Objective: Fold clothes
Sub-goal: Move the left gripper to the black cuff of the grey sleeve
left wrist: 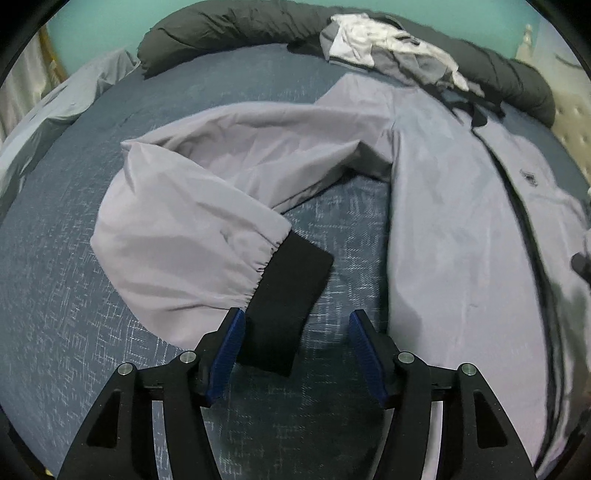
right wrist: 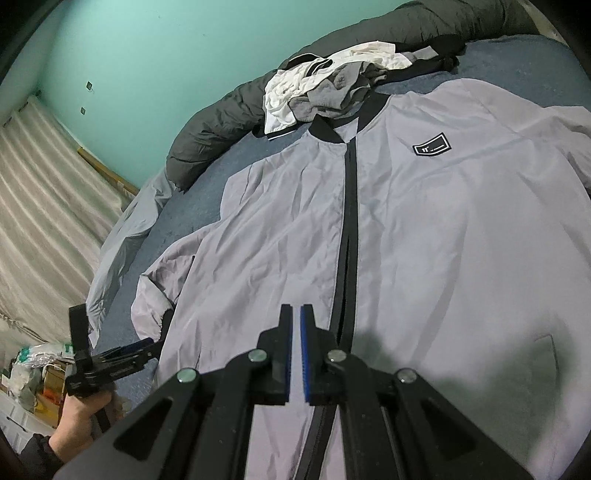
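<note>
A light grey jacket [right wrist: 424, 229] with a black zip and collar lies face up on the blue bed cover [left wrist: 74, 314]. Its body also shows in the left wrist view [left wrist: 461, 229]. Its left sleeve [left wrist: 207, 199] curls toward me and ends in a black cuff [left wrist: 284, 295]. My left gripper [left wrist: 295, 332] is open, its fingers on either side of the cuff's end, just above it. It also shows in the right wrist view [right wrist: 129, 354], held in a hand. My right gripper [right wrist: 296, 325] is shut and empty, above the jacket's lower front, left of the zip.
A pile of white and grey clothes [right wrist: 325, 85] lies by the jacket's collar. A dark rolled duvet [left wrist: 229, 29] runs along the bed's far edge. A pale grey sheet [left wrist: 44, 118] hangs off the bed's left side. Bags and boxes [right wrist: 33, 380] sit on the floor.
</note>
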Tool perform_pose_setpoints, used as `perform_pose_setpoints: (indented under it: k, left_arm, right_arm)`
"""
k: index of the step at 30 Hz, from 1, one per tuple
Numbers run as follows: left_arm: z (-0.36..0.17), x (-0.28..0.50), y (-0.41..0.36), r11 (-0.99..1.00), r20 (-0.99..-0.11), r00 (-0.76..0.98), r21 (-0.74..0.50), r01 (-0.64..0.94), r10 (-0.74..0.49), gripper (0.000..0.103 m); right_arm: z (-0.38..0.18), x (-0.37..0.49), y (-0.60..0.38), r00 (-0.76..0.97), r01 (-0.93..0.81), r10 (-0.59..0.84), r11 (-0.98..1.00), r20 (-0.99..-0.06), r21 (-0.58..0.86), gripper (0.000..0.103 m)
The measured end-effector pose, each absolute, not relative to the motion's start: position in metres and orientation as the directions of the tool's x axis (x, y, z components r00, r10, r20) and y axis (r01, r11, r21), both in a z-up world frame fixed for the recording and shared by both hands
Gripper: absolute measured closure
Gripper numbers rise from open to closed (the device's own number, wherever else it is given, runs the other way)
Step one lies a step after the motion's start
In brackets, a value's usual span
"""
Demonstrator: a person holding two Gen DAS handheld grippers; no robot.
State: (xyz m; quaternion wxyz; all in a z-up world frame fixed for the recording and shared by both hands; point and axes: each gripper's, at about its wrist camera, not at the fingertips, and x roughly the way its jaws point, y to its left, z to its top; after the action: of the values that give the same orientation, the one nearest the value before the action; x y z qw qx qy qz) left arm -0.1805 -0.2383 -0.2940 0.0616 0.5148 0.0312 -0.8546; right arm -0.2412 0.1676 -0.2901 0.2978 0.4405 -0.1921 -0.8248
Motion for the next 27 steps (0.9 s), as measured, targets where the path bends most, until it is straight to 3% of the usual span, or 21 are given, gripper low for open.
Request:
perform_pose_setpoints:
  k: [3, 7, 10, 12, 13, 14, 15, 18, 20, 23, 27]
  left_arm:
    - [-0.301, -0.183, -0.239, -0.992, -0.884, -0.461, 0.020, 0.123, -0.075, 0.040]
    - [-0.310, -0.185, -0.240, -0.993, -0.889, -0.449, 0.045, 0.105, -0.088, 0.040]
    - [-0.311, -0.185, -0.241, -0.994, -0.888, -0.450, 0.061, 0.092, -0.096, 0.042]
    - [-0.312, -0.184, -0.243, -0.993, -0.888, -0.448, 0.073, 0.088, -0.105, 0.047]
    - [-0.313, -0.183, -0.245, -0.993, -0.888, -0.446, 0.078, 0.088, -0.110, 0.055]
    - [-0.313, -0.183, -0.247, -0.993, -0.889, -0.445, 0.081, 0.089, -0.112, 0.067]
    - [-0.313, -0.182, -0.249, -0.993, -0.889, -0.444, 0.079, 0.087, -0.110, 0.073]
    - [-0.310, -0.178, -0.256, -0.995, -0.891, -0.445, 0.063, 0.071, -0.088, 0.082]
    - [-0.304, -0.174, -0.257, -0.996, -0.887, -0.454, 0.069, 0.061, -0.089, 0.096]
    - [-0.292, -0.167, -0.260, -0.996, -0.874, -0.478, 0.073, 0.056, -0.091, 0.103]
    - [-0.268, -0.154, -0.276, -0.994, -0.850, -0.517, 0.063, 0.087, -0.099, 0.103]
  right_arm:
    - [-0.293, -0.242, 0.168, -0.431, 0.314, -0.657, -0.751, -0.618, 0.580, 0.096]
    - [-0.296, -0.243, 0.168, -0.427, 0.300, -0.658, -0.751, -0.620, 0.589, 0.074]
    - [-0.297, -0.243, 0.166, -0.423, 0.304, -0.656, -0.753, -0.625, 0.584, 0.071]
    - [-0.296, -0.243, 0.165, -0.427, 0.302, -0.649, -0.759, -0.630, 0.577, 0.062]
    - [-0.296, -0.243, 0.165, -0.430, 0.300, -0.646, -0.761, -0.631, 0.575, 0.058]
    - [-0.296, -0.243, 0.166, -0.430, 0.298, -0.647, -0.760, -0.629, 0.578, 0.057]
    - [-0.296, -0.243, 0.166, -0.430, 0.296, -0.649, -0.758, -0.628, 0.581, 0.057]
    - [-0.297, -0.243, 0.166, -0.429, 0.291, -0.646, -0.760, -0.631, 0.580, 0.057]
    - [-0.297, -0.243, 0.166, -0.427, 0.291, -0.647, -0.760, -0.632, 0.581, 0.057]
    - [-0.297, -0.242, 0.164, -0.425, 0.298, -0.650, -0.758, -0.631, 0.580, 0.057]
    - [-0.296, -0.242, 0.164, -0.425, 0.299, -0.652, -0.756, -0.628, 0.583, 0.057]
